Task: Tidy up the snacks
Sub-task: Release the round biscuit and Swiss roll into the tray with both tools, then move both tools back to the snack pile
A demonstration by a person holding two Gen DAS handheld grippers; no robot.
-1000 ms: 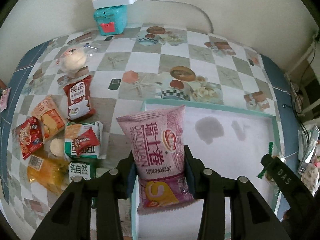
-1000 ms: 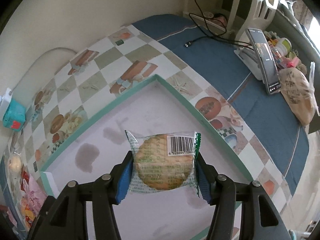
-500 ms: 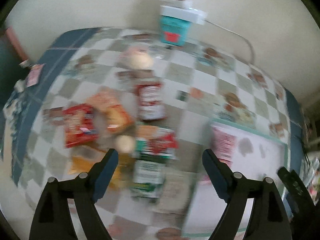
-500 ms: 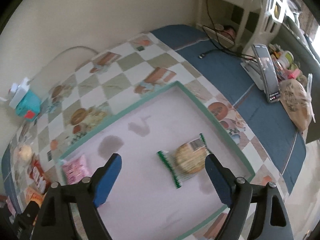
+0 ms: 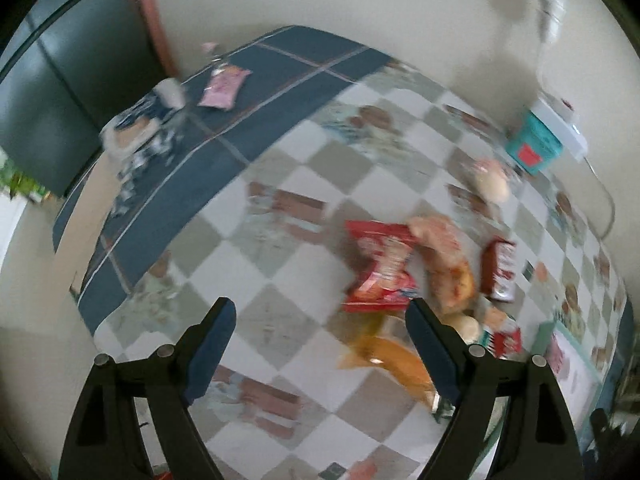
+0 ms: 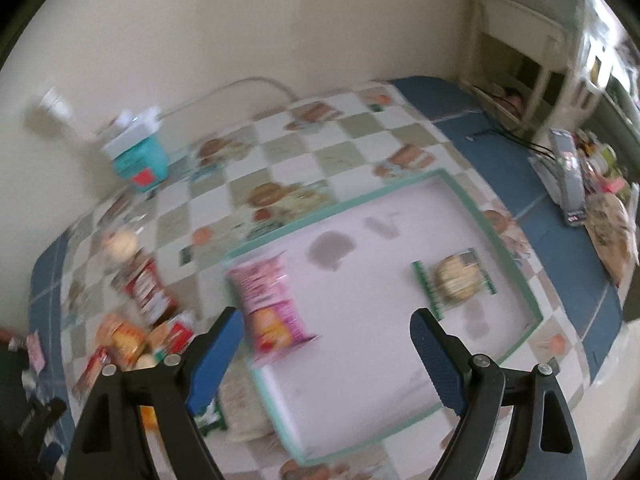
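My left gripper (image 5: 320,344) is open and empty above the checkered table, with several loose snack packs to its right: a red pack (image 5: 380,268), an orange pack (image 5: 444,268) and a yellow pack (image 5: 392,356). My right gripper (image 6: 326,344) is open and empty above the teal-rimmed white tray (image 6: 532,312). In the tray lie a pink snack bag (image 6: 268,304) near its left edge and a round biscuit pack (image 6: 456,280) at its right. The loose snack pile (image 6: 132,332) lies left of the tray. Both views are blurred.
A teal box (image 6: 138,160) with a white power strip stands by the back wall. A phone on a stand (image 6: 568,180) and a bag (image 6: 612,236) sit on the blue cloth at the right. A pink packet (image 5: 224,86) lies at the table's far left end.
Both grippers opened and let go: the pink bag and the biscuit pack now lie in the tray. Both grippers pulled back and swung left, the left one toward the loose snack pile.
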